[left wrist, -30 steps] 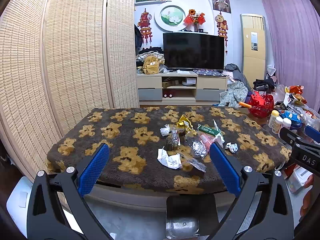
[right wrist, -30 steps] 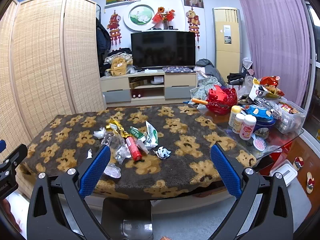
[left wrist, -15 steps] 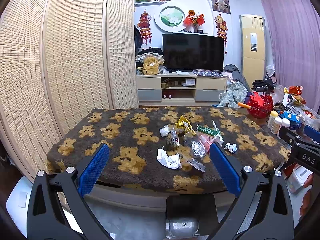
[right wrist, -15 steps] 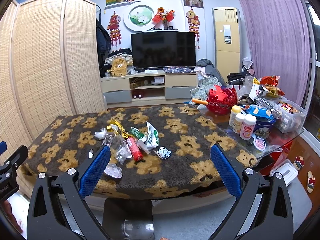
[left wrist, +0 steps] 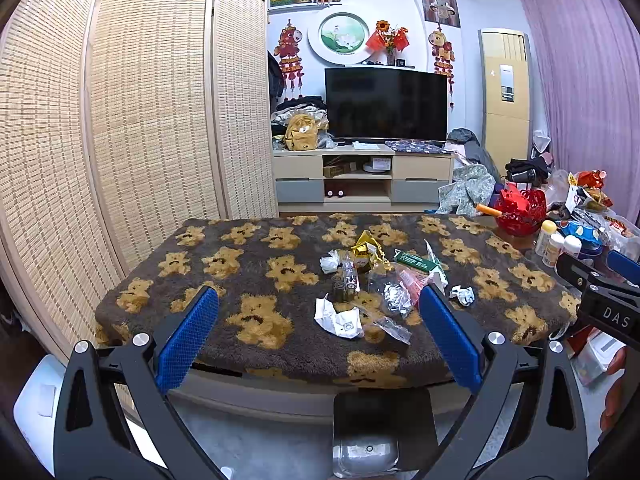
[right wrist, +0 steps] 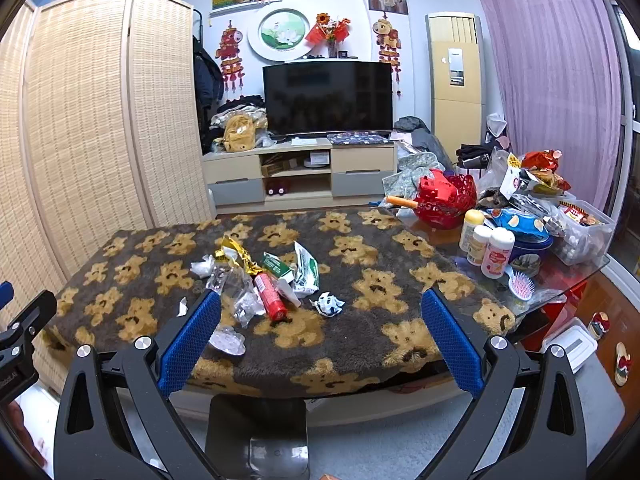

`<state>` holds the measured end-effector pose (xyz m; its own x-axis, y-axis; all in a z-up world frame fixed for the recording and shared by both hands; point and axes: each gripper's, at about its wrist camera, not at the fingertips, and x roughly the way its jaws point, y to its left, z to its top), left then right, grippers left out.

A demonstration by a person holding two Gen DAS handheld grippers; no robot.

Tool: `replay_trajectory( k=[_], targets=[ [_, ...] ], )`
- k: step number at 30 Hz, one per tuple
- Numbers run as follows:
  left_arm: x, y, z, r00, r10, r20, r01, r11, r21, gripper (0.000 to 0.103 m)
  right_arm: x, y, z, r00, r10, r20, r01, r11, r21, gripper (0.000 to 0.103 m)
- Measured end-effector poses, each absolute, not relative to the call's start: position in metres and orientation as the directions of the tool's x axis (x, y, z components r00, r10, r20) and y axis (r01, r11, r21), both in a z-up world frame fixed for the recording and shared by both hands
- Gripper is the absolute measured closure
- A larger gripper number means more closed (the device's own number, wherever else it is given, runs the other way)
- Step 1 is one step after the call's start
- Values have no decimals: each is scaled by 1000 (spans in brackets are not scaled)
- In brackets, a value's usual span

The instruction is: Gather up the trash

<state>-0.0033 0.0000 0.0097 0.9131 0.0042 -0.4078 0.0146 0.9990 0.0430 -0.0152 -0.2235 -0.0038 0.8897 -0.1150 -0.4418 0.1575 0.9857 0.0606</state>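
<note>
A heap of trash lies mid-table on a brown bear-print cloth (left wrist: pixel 248 280): a gold foil wrapper (left wrist: pixel 366 248), a green packet (left wrist: pixel 414 261), a crumpled white paper (left wrist: pixel 338 316), clear plastic wrappers (left wrist: pixel 394 296) and a small white scrap (left wrist: pixel 461 294). The right wrist view shows the same cloth (right wrist: pixel 380 320), the gold foil (right wrist: pixel 236 254), a red tube (right wrist: pixel 272 296), the green packet (right wrist: pixel 276 266) and the scrap (right wrist: pixel 329 304). My left gripper (left wrist: pixel 318 336) is open and empty, short of the table's near edge. My right gripper (right wrist: pixel 320 338) is open and empty, also short of the edge.
A red basket (right wrist: pixel 444 200), several bottles (right wrist: pixel 486 244), a blue tin (right wrist: pixel 524 236), a hairbrush (right wrist: pixel 520 284) and snack bags (right wrist: pixel 540 172) crowd the table's right end. Woven screens (left wrist: pixel 140 120) stand left. A TV cabinet (left wrist: pixel 360 176) stands behind. A white box (right wrist: pixel 568 344) lies on the floor.
Both views have shifted very slightly; the grippers stay open and the trash has not moved.
</note>
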Motion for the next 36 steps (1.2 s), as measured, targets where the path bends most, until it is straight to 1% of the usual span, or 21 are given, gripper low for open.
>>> replay_trajectory(
  k=[23, 27, 31, 36],
  targets=[
    [-7, 6, 15, 913, 12, -408, 6, 999, 42, 8, -12, -224, -8, 887, -114, -447, 159, 985, 64, 3],
    [-4, 14, 14, 914, 23, -406, -9, 999, 37, 8, -5, -230, -15, 888, -87, -451, 151, 983, 106, 3],
    [8, 14, 5, 906, 41, -422, -22, 998, 50, 8, 2, -235, -18, 886, -60, -460, 140, 980, 142, 3],
    [24, 15, -11, 889, 42, -456, -17, 998, 59, 8, 19, -240, -35, 861, -28, -508, 131, 977, 168, 3]
  ],
)
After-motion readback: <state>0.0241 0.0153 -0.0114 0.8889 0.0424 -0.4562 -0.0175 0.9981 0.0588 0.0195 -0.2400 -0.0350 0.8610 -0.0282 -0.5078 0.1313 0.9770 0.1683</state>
